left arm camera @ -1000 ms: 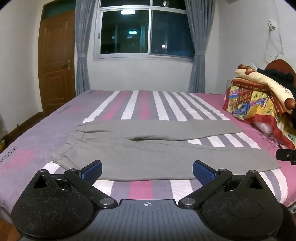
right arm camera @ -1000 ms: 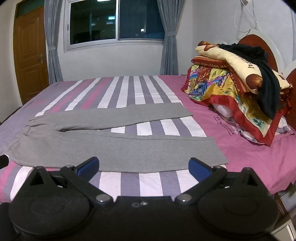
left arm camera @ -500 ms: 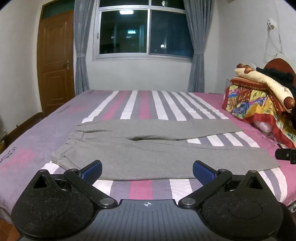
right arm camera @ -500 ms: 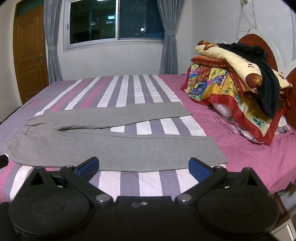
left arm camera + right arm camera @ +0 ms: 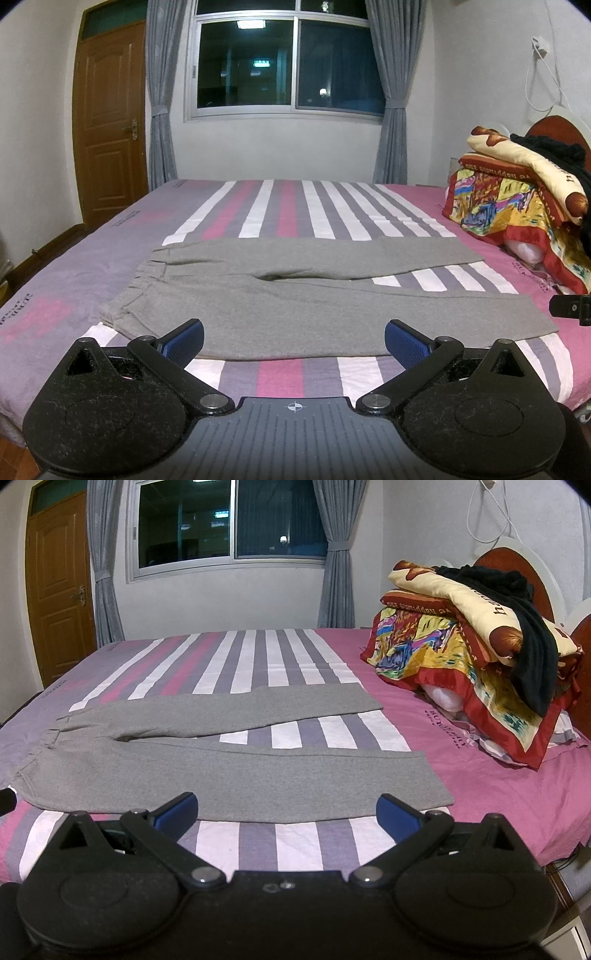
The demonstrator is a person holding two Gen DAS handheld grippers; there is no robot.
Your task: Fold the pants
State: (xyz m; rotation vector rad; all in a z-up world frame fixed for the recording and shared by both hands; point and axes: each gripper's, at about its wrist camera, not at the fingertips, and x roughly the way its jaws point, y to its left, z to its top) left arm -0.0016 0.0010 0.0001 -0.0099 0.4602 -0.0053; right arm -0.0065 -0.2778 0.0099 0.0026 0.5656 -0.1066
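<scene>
While both grippers hang at the near edge of the bed (image 5: pixel 122 251), nothing is between their fingers. At far left a brown door (image 5: pixel 109 122) stands shut, with a grey curtain (image 5: pixel 159 92) beside it and a dark window (image 5: pixel 284 59) in the back wall.

On the striped sheet the grey pants (image 5: pixel 295 295) lie flat and unfolded, waistband to the left, legs running right. The far leg angles away from the near one, so a wedge of sheet shows between them toward the hems. The waistband end is slightly rumpled.

The left gripper (image 5: pixel 294 343) is wide open, its blue pads (image 5: pixel 184 341) spread apart just short of the near leg's edge, toward the waist end. They do not touch the cloth. At the right border of this view a small black part of the other tool (image 5: pixel 570 308) shows near the hem.

From the right wrist, the pants (image 5: pixel 229 771) lie the same way, with the near leg's hem at right. The right gripper (image 5: pixel 287 818) is also wide open, pads (image 5: pixel 399 818) apart, just before the near edge of that leg and clear of it.

Further right, at the head of the bed, a pile of colourful blankets (image 5: pixel 443 650) sits with a black garment (image 5: pixel 532 642) draped over the top. Behind it rises a red headboard (image 5: pixel 517 565), and white cables (image 5: pixel 484 513) hang on the wall above.
</scene>
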